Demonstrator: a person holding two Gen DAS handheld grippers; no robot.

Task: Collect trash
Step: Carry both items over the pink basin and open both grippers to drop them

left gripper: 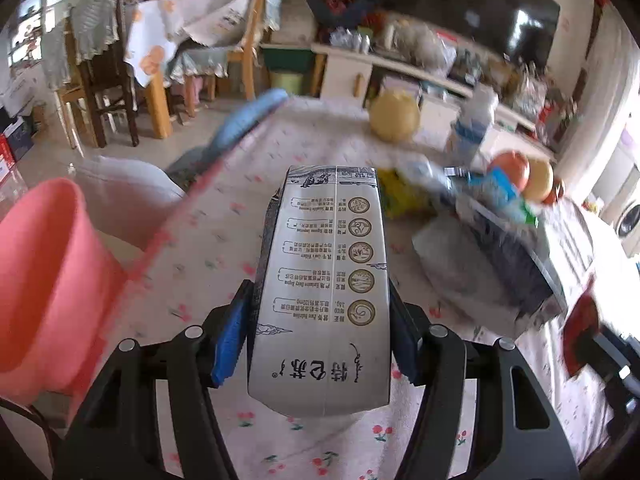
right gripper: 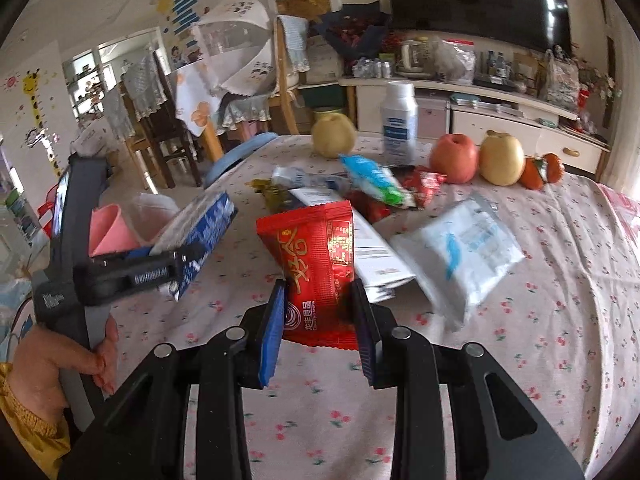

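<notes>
Your left gripper (left gripper: 320, 332) is clamped on the milk carton (left gripper: 324, 280) above the table edge by the pink bin (left gripper: 44, 280), w/ your right gripper (right gripper: 320, 320) pinching a red snack wrapper (right gripper: 320, 264) over the tablecloth (right gripper: 540, 320).

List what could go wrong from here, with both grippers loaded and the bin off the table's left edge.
1. The left gripper clamps only the milk carton at its near end; most of it sticks out forward, so it could swing or slip during the carry to the pink bin.
2. The right gripper pinches the thin red snack packet low; the foil may slide out.
3. Apples stand near the remaining wrappers; later grabs might knock them.
</notes>
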